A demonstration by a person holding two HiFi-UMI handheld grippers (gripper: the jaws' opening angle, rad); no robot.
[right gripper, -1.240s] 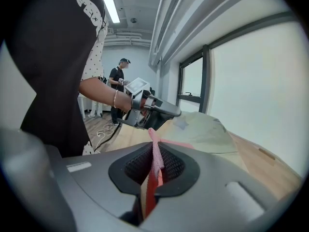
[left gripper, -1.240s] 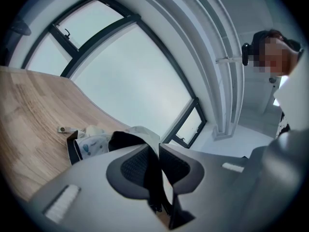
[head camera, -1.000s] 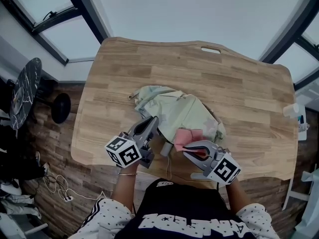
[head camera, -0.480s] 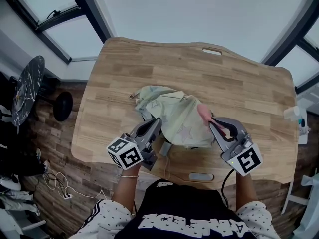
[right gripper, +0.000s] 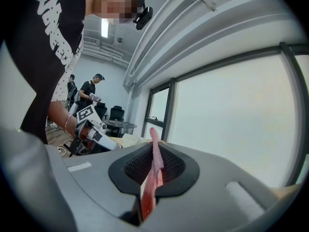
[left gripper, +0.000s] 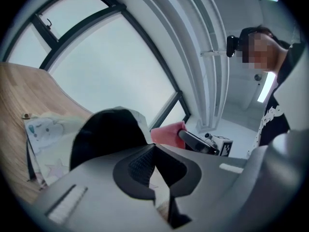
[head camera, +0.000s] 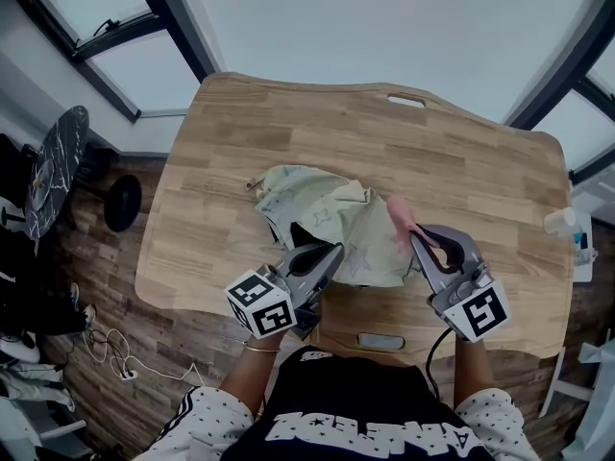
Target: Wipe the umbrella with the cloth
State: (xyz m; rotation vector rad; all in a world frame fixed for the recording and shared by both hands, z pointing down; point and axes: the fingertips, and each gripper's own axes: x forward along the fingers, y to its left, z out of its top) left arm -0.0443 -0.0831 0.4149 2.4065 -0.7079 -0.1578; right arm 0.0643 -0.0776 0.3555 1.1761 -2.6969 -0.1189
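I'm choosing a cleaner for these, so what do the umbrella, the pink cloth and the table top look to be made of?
The umbrella looks like thin synthetic fabric, matte pale green with a star print and dark lining; it crumples softly. The cloth seems a soft pink textile, perhaps microfibre; it bends limply. The table is wood or wood-look laminate, satin, with plank grain.

Left claw [head camera: 333, 252], right claw [head camera: 416, 240]: both closed.

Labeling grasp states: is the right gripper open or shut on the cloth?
Shut. The right gripper pinches the pink cloth flat between its pads; cloth sticks out past the tips.
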